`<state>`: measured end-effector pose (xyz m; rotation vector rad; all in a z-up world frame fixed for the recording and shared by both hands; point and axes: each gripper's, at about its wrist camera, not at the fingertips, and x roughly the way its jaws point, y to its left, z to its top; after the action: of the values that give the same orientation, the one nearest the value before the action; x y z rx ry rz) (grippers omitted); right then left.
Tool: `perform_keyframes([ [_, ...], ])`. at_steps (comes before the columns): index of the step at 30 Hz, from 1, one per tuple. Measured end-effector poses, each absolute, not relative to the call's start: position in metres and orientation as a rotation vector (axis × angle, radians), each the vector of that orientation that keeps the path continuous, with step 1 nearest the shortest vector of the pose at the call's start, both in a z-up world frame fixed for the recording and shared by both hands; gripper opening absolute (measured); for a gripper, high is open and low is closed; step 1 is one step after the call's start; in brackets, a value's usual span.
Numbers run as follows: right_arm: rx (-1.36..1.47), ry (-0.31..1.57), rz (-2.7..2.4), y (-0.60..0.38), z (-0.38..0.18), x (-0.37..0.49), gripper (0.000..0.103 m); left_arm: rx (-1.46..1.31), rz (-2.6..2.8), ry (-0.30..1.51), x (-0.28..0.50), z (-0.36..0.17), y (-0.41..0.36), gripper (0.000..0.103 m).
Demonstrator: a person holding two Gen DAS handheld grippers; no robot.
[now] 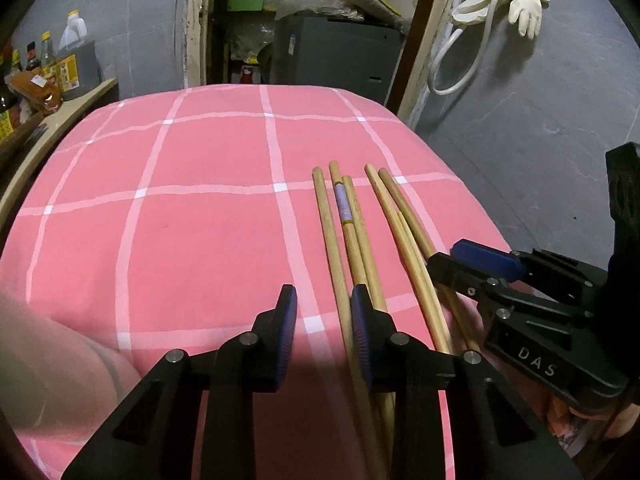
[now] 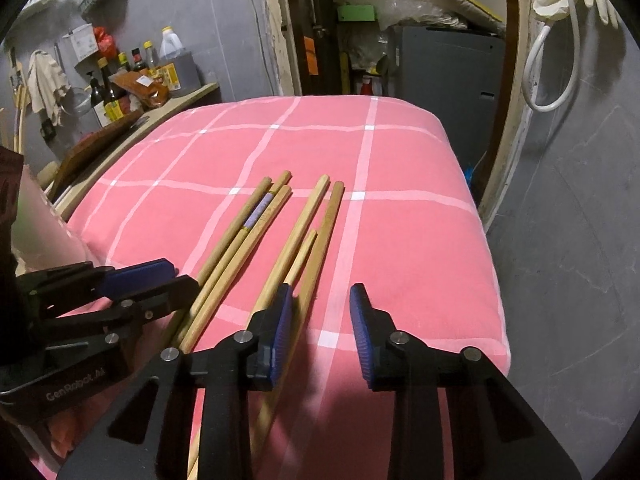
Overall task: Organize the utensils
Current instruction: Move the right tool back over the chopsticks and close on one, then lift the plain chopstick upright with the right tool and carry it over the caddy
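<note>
- Surface: pink cloth (image 1: 200,208) with a white check pattern, covering a table; grey wall and an open doorway behind it.
- Task items: six wooden chopsticks (image 1: 352,240) lie on the cloth in two loose groups of three, roughly parallel, far ends pointing away from both cameras. One stick in the left group carries a pale paper band (image 2: 258,210) near its far end. One stick in the right group ends shorter than its two neighbours.
- Left gripper (image 1: 324,332): jaws partly apart, nothing between the pads. Only bare cloth shows in the gap. Its right finger (image 1: 362,320) sits over the near ends of the left group; contact cannot be told.
- Right gripper (image 2: 320,332): jaws partly apart, gap empty, cloth visible between the pads. Its left finger (image 2: 280,320) lies just beside or over the right group's near ends; contact cannot be told.
- Both grippers sit side by side at the near edge, angled downward.
- Surroundings: bottles (image 2: 120,84) on a side shelf at left; a pale rubber glove (image 1: 524,4) and a white hose (image 1: 460,60) hang on the wall at right.
</note>
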<state>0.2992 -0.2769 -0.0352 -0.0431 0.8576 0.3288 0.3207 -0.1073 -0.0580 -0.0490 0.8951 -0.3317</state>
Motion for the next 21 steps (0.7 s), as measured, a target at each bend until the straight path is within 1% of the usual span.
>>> perform_keyframes([
  [6, -0.025, 0.865, 0.318, -0.283, -0.036, 0.303, 0.023, -0.042, -0.337, 0.907, 0.331, -0.060, -0.112, 0.024],
  [12, -0.006, 0.901, 0.316, -0.280, -0.038, 0.316, 0.023, -0.051, -0.336, 0.920, 0.341, -0.062, -0.113, 0.023],
  [14, 0.008, 0.907, 0.313, -0.279, -0.038, 0.319, 0.023, -0.048, -0.333, 0.921, 0.340, -0.062, -0.113, 0.016],
  [16, 0.013, 0.911, 0.312, -0.278, -0.039, 0.320, 0.017, -0.054, -0.343, 0.928, 0.340, -0.062, -0.113, 0.012],
  [17, 0.022, 0.912, 0.316, -0.277, -0.039, 0.320, 0.011, -0.059, -0.350, 0.932, 0.340, -0.062, -0.113, 0.009],
  [18, 0.036, 0.915, 0.324, -0.278, -0.040, 0.321, 0.009, -0.070, -0.363, 0.940, 0.340, -0.062, -0.112, 0.008],
  [21, 0.065, 0.919, 0.327, -0.281, -0.040, 0.321, 0.008, -0.099, -0.381, 0.957, 0.342, -0.061, -0.110, 0.006],
])
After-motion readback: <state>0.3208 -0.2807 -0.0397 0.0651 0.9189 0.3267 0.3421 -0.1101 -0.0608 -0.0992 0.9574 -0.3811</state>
